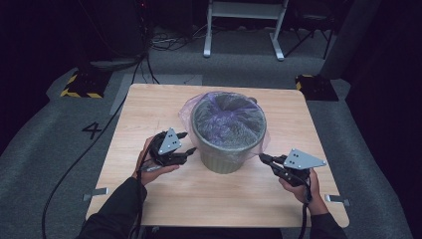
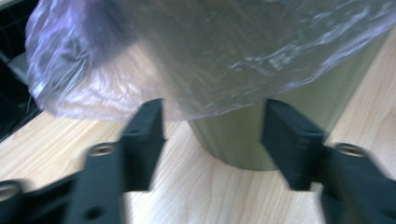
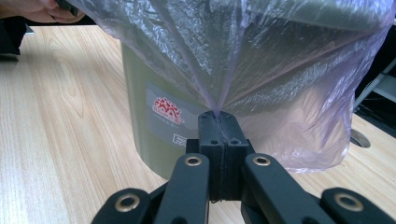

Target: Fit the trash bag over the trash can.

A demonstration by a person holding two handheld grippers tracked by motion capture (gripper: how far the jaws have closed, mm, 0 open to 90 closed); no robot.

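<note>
You had the right gripper [image 3: 218, 114] clamped on the bag's [image 3: 261, 70] skirt to tension it over the bin [image 1: 226, 154], left gripper [image 2: 212, 128] open alongside.

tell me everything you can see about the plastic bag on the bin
The plastic bag is thin, crinkled, translucent and purple-tinted. It lines the green bin on the wooden table, its edge folded over the rim and hanging down outside. The right gripper pinches that edge taut; the left gripper is open beside it.
</note>
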